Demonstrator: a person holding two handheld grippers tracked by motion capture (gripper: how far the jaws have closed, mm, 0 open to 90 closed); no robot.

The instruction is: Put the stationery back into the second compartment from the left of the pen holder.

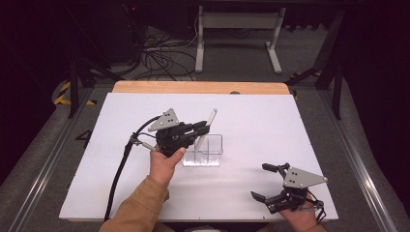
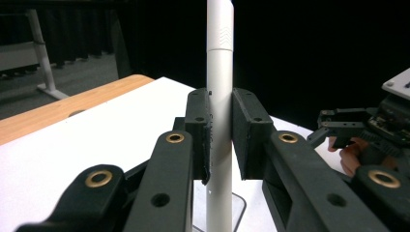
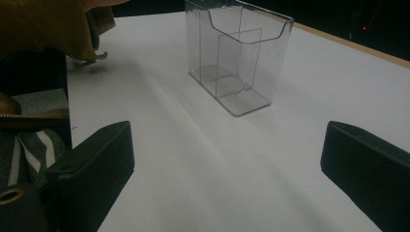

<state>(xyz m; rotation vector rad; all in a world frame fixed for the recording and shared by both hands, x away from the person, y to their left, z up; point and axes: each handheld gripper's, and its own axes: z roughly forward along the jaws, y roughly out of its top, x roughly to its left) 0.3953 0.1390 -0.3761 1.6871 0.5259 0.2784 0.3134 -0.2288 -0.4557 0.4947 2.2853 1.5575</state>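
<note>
Pen poised over the holder.
My left gripper (image 2: 221, 137) clamped the white pen (image 2: 220, 72) upright – ready for the clear holder (image 1: 209, 151); right gripper (image 1: 271, 182) waited, jaws apart.

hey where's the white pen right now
The white pen is clamped between the jaws of the left tool, held upright above the clear plastic holder near the middle of the white table in the high view.

White pen (image 2: 218, 96): slim, cylindrical, upright with slight tilt, clamped mid-barrel between left gripper (image 1: 202, 128) jaws, lower end just above clear holder. Clear plastic holder (image 3: 239, 53): box with inner dividers, standing upright on white table, near centre.
</note>
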